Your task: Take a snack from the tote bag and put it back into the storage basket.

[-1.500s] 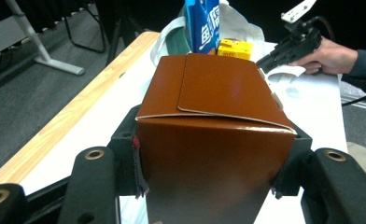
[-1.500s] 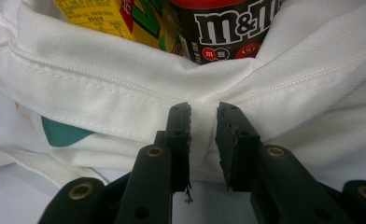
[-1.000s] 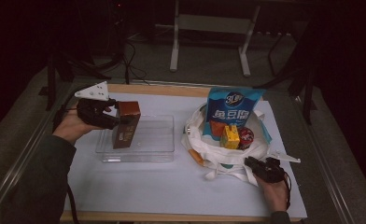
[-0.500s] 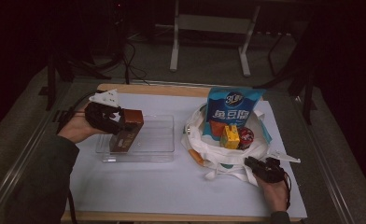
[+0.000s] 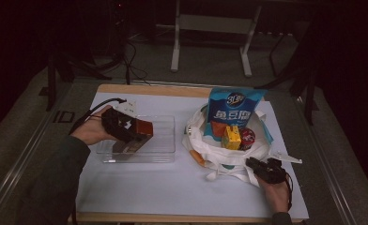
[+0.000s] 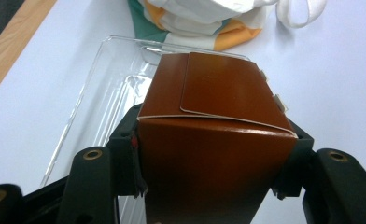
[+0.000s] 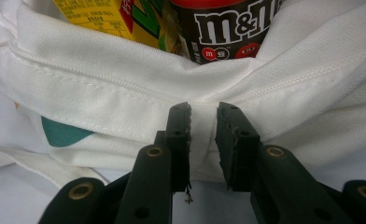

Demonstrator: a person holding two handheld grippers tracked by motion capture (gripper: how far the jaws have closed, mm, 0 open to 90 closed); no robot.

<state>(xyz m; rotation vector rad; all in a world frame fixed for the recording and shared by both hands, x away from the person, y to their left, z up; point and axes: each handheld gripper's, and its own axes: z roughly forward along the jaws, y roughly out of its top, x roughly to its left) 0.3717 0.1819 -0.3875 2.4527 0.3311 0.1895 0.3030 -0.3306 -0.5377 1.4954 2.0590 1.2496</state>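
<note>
Brown box [image 6: 209,140], in left gripper [image 5: 126,131], now lower over clear tray [image 5: 163,140].

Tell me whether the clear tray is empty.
Empty: the clear tray holds nothing yet; the brown box is clamped in the left gripper over it.

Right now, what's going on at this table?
A person works two hand-held claws. The left claw is shut on a brown carton, holding it over a clear plastic tray. The right claw pinches the rim of a white tote bag holding a blue snack bag, a yellow box and an M&M's tub.
</note>
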